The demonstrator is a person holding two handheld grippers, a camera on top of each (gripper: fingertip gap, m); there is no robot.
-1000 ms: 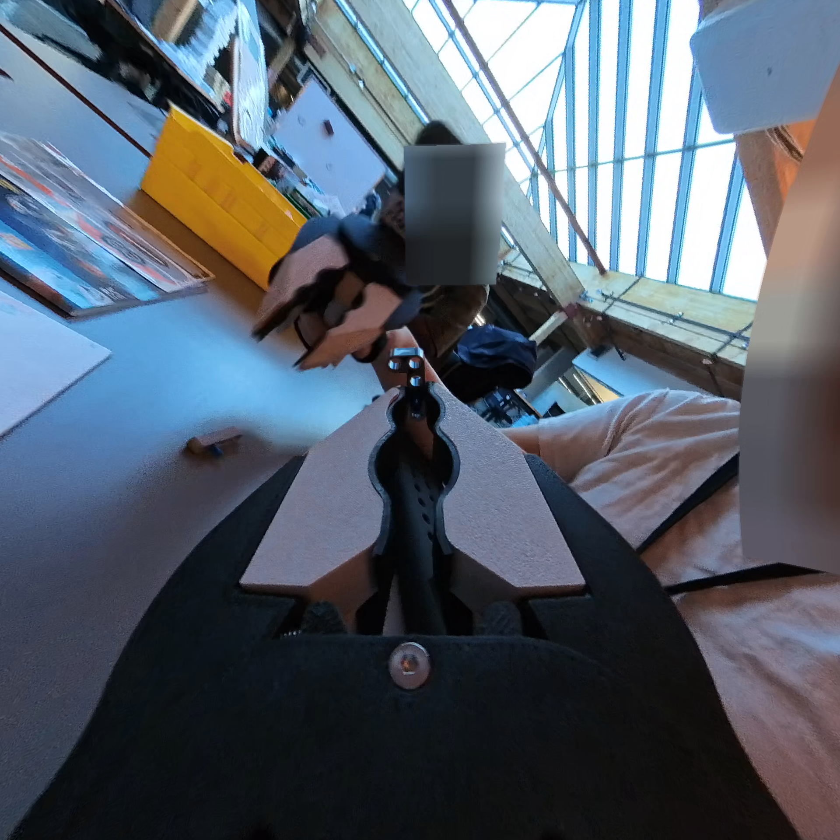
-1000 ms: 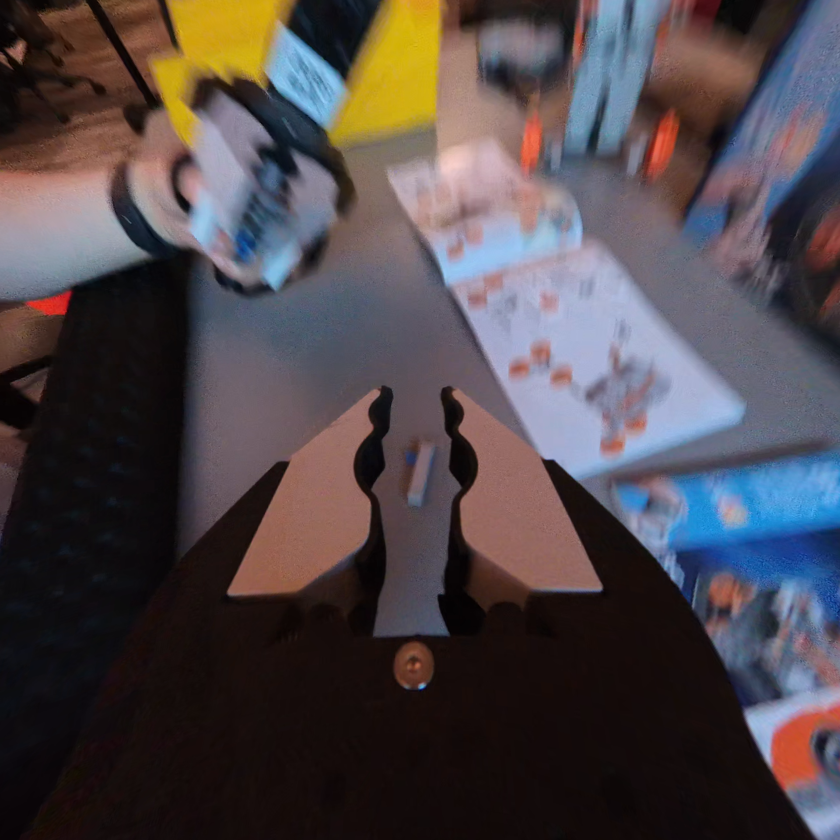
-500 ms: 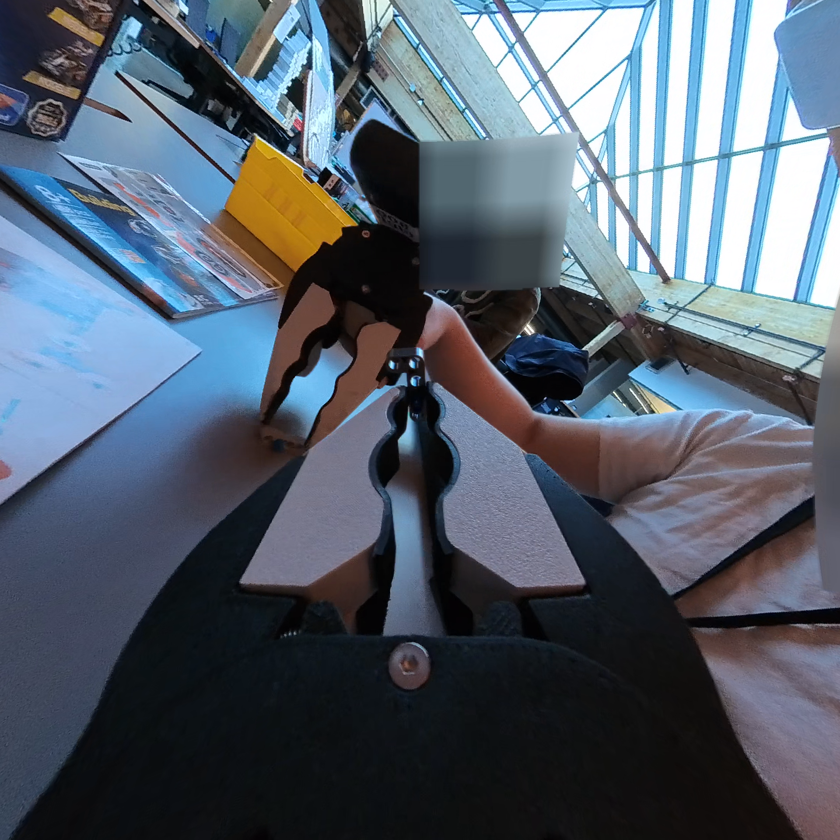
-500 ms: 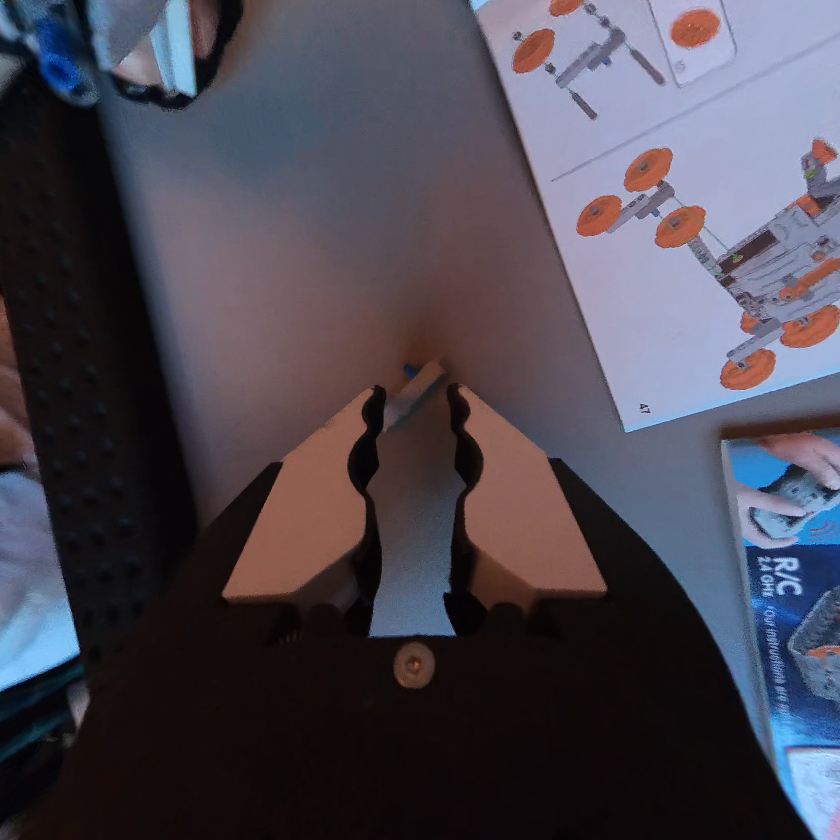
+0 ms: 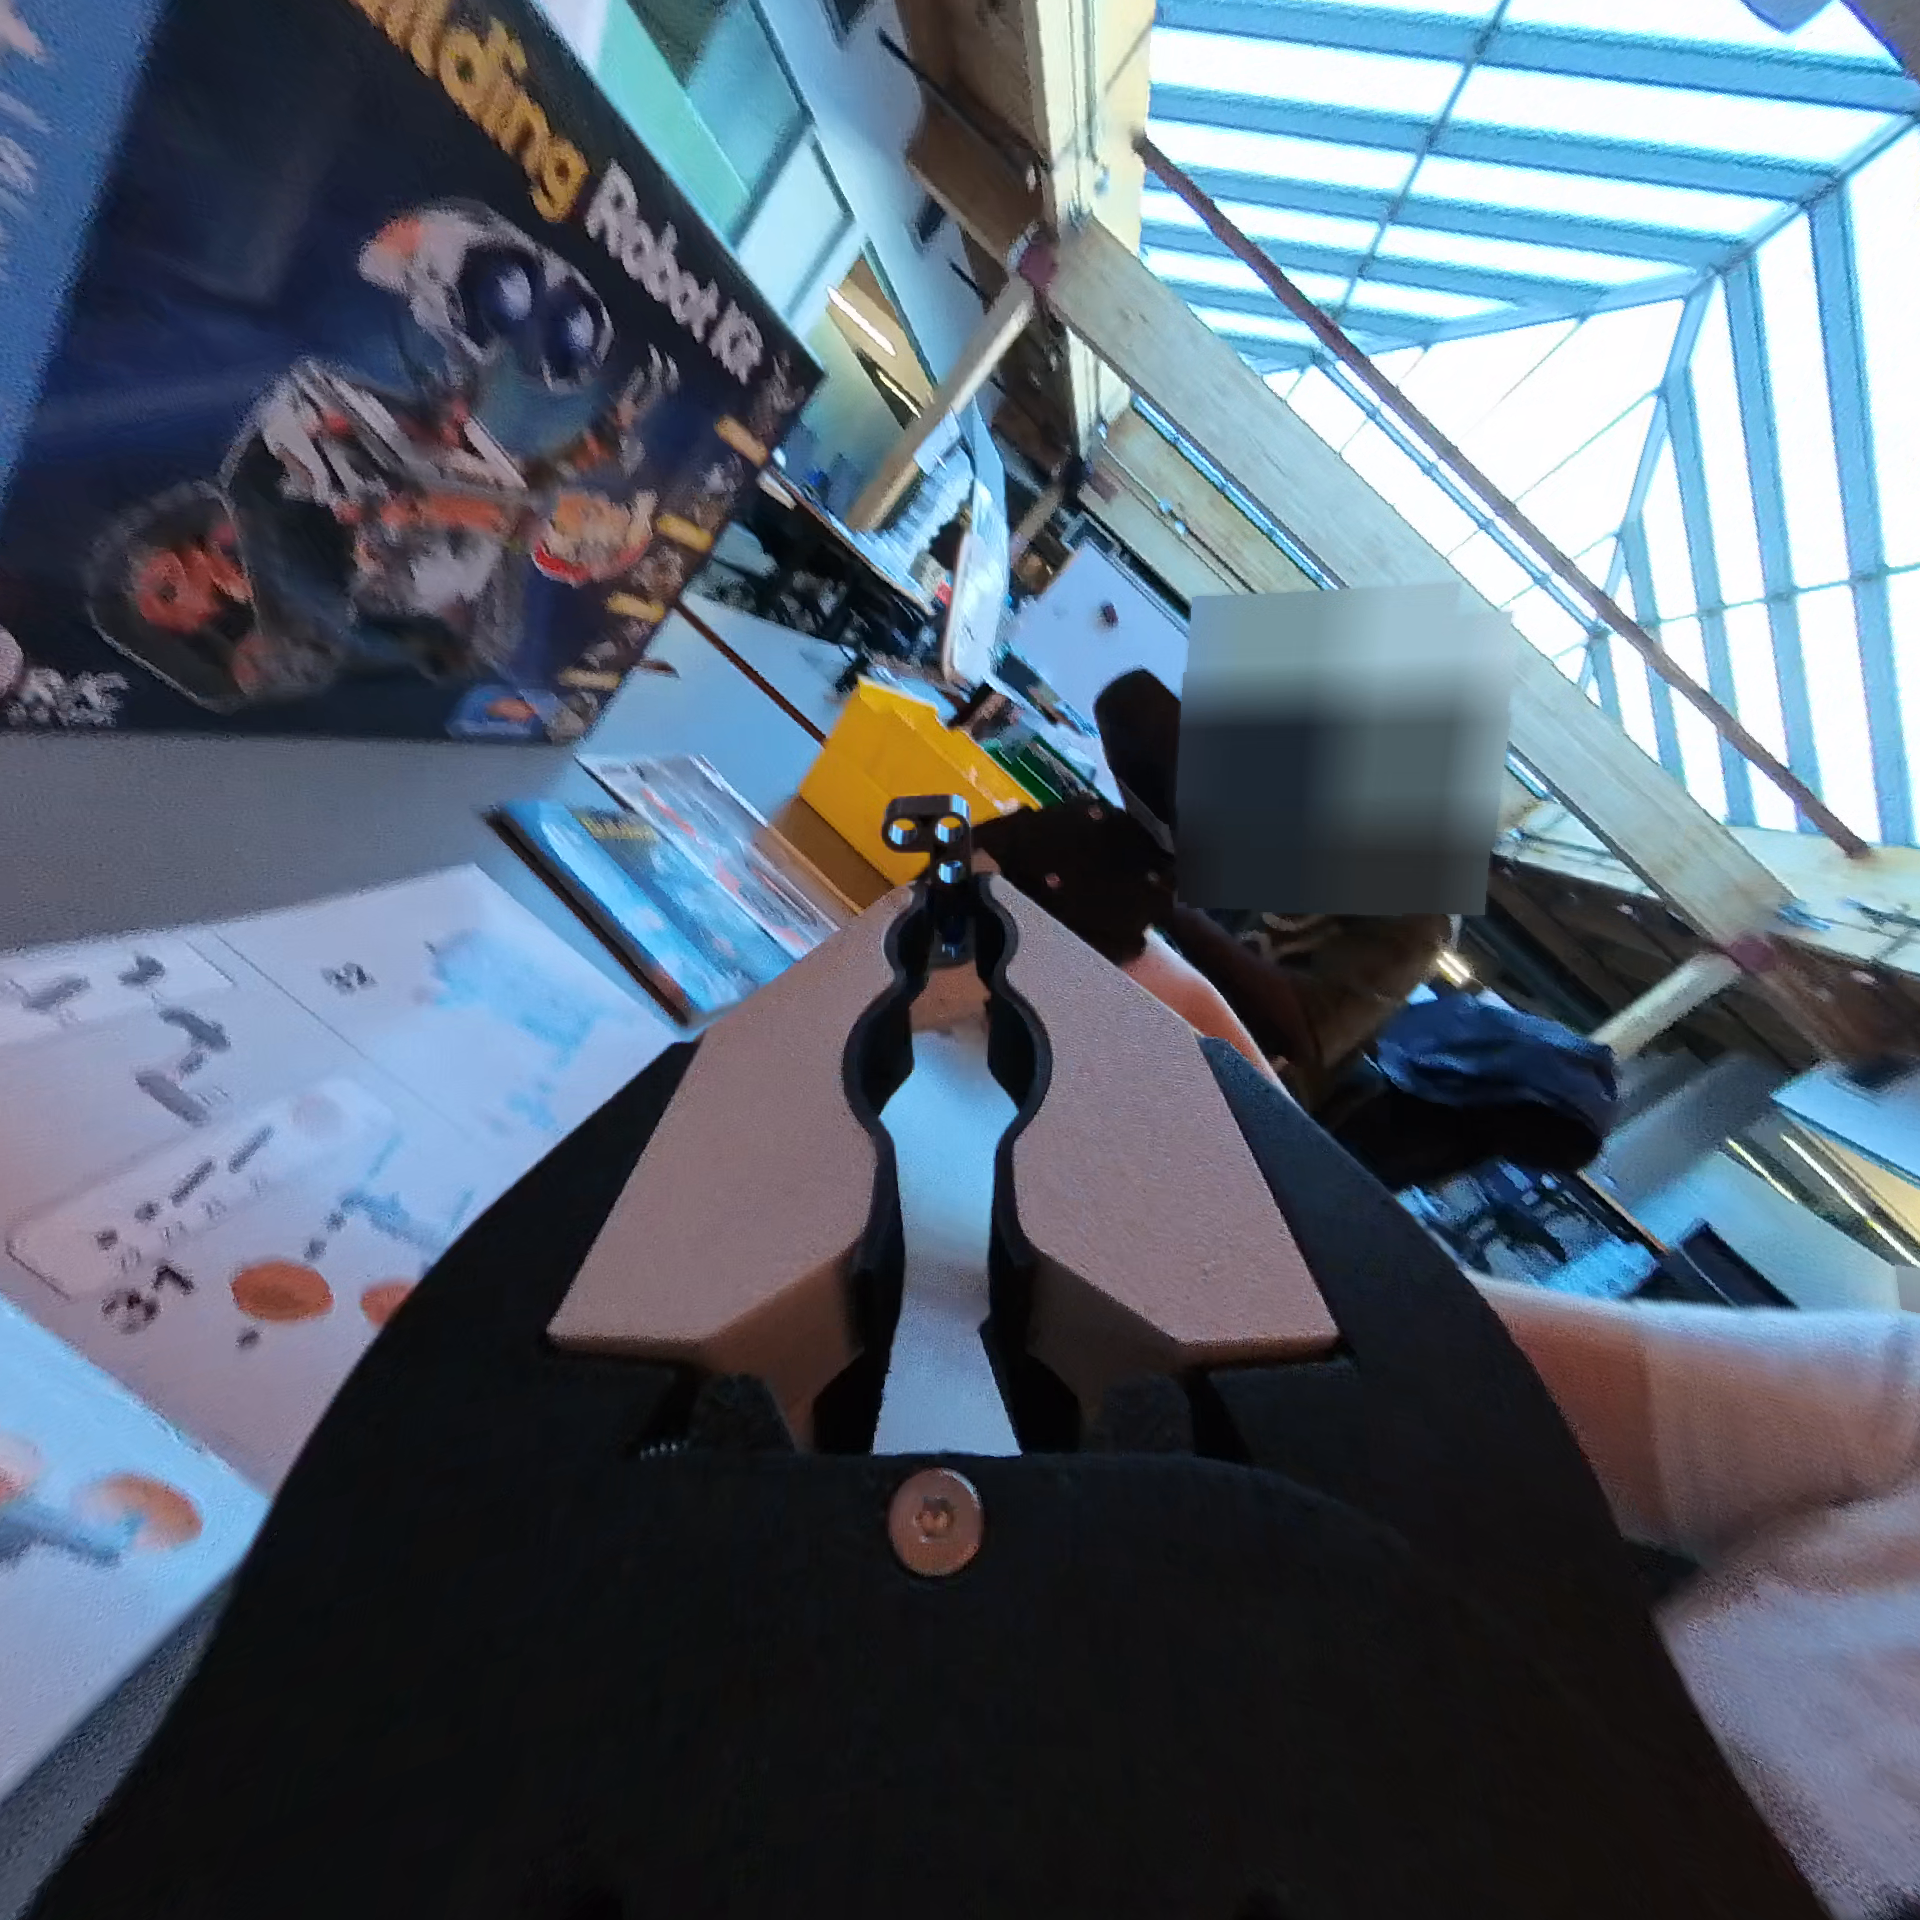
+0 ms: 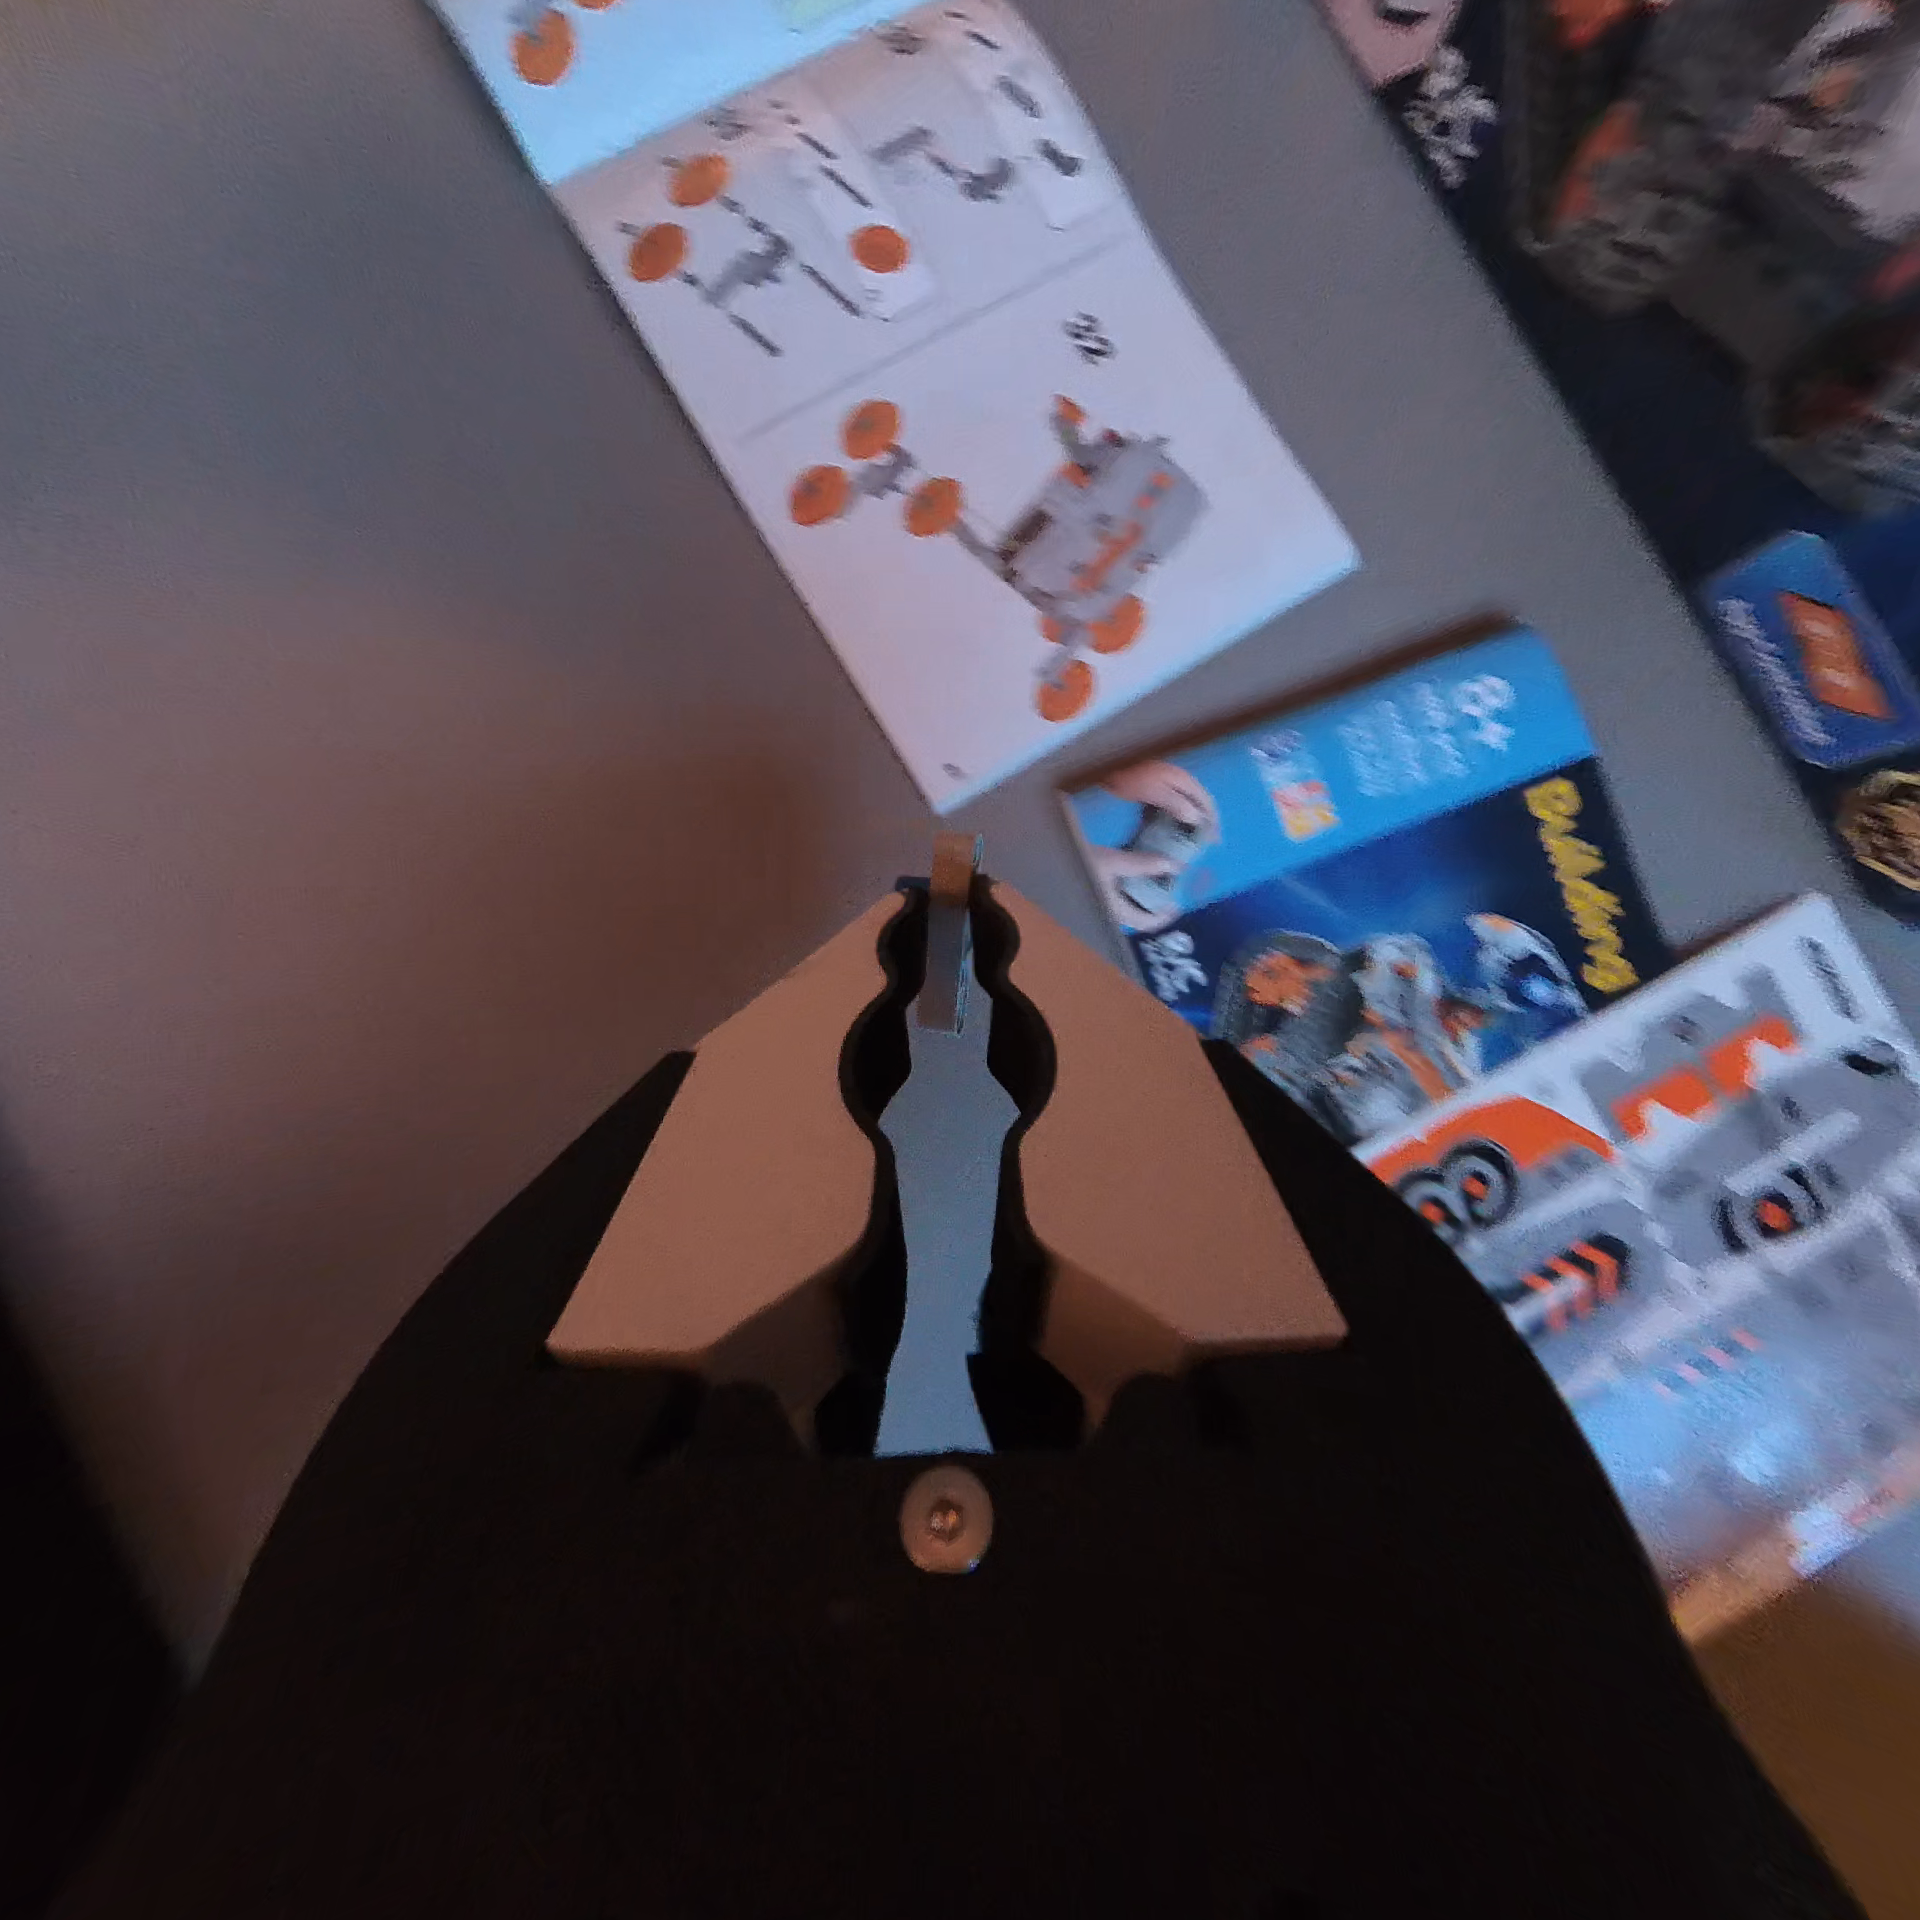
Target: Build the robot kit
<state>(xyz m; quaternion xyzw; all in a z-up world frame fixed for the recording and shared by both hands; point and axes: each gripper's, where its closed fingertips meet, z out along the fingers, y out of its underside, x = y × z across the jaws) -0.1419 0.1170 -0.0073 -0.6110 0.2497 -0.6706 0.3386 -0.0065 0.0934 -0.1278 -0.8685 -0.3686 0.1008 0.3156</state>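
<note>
My left gripper [image 5: 943, 902] is shut on a small dark T-shaped building piece with holes [image 5: 930, 840], which sticks out past the fingertips. It is held up off the grey table [image 5: 208, 821]. My right gripper [image 6: 943, 914] is shut on a small grey beam piece [image 6: 948, 951] with a blue pin at its side, held above the grey table [image 6: 312, 623]. The right gripper's black body [image 5: 1081, 862] shows in the left wrist view just behind the dark piece.
An open instruction booklet [image 6: 935, 416] lies ahead of the right gripper, with a blue booklet [image 6: 1351, 883] and another sheet [image 6: 1714, 1247] to its right. A dark toy box [image 5: 343, 416] stands at the left. A yellow bin [image 5: 904, 758] sits farther off. A person's arm [image 5: 1662, 1382] is at the right. The grippers' ends are close to 20 centimeters from one another.
My right gripper closed on the grey beam piece and lifted it off the table. My left gripper, still shut on the dark piece, swung towards the toy box and booklets.
</note>
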